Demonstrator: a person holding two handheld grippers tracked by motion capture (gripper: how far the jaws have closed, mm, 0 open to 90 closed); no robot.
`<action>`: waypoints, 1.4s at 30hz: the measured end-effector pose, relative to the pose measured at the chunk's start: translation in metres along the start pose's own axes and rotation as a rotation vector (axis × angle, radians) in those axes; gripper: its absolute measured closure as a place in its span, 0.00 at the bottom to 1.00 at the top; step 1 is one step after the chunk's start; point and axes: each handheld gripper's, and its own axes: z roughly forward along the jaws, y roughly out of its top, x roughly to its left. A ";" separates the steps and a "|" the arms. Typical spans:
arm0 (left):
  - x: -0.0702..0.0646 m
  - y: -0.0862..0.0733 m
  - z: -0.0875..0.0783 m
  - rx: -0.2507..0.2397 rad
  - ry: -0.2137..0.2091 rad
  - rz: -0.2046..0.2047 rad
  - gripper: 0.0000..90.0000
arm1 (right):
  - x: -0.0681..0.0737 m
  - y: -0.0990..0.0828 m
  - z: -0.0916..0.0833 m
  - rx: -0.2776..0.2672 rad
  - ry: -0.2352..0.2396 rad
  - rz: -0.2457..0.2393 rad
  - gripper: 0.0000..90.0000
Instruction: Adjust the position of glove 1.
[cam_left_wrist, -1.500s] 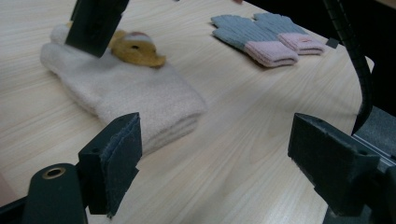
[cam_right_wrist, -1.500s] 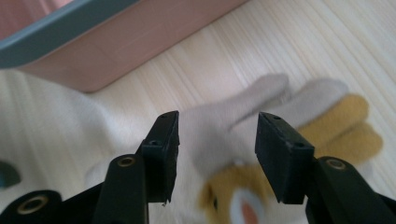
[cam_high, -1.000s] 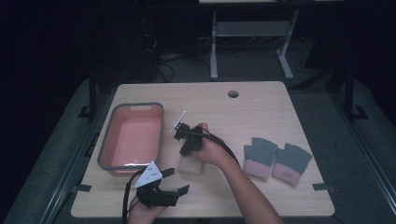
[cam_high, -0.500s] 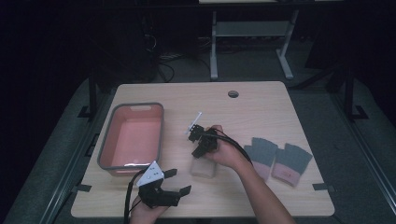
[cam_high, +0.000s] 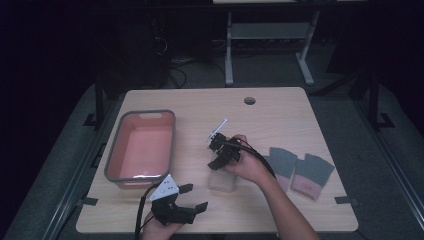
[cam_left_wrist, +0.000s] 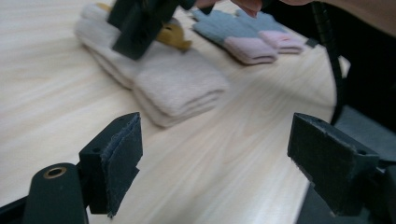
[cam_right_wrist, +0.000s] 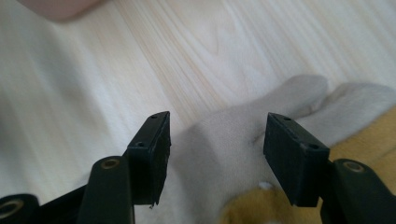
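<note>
A folded cream glove (cam_high: 221, 181) with a yellow patch (cam_right_wrist: 364, 135) lies on the wooden table (cam_high: 280, 115) near its front middle. My right gripper (cam_high: 216, 164) hovers over the glove's far end, pointing down. Its jaws have just been opening, and the cream glove (cam_right_wrist: 224, 140) lies below and between the pads without being pressed. My left gripper (cam_high: 194, 197) rests near the table's front edge, left of the glove and wide open with nothing in it. In the left gripper view (cam_left_wrist: 224, 149) the cream glove (cam_left_wrist: 177, 88) lies ahead, with the right gripper (cam_left_wrist: 140, 23) above it.
A pink tray with a grey rim (cam_high: 112, 155) stands at the left with nothing in it. Two grey gloves with pink cuffs (cam_high: 300, 170) lie side by side at the right. A round hole (cam_high: 249, 100) is near the table's far edge.
My right gripper has drifted to the right, away from the tray, and now hangs over the cream glove. The left gripper has stayed put.
</note>
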 end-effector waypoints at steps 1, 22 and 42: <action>-0.001 0.000 0.001 -0.002 -0.008 -0.006 0.20 | 0.000 -0.001 -0.003 -0.014 0.007 0.007 0.44; 0.009 0.047 0.052 0.131 0.071 -0.115 0.23 | -0.020 -0.076 -0.051 -0.182 0.039 0.361 0.42; 0.052 0.043 0.089 0.270 0.044 -0.324 0.46 | -0.024 -0.098 -0.010 -0.191 0.144 0.578 0.46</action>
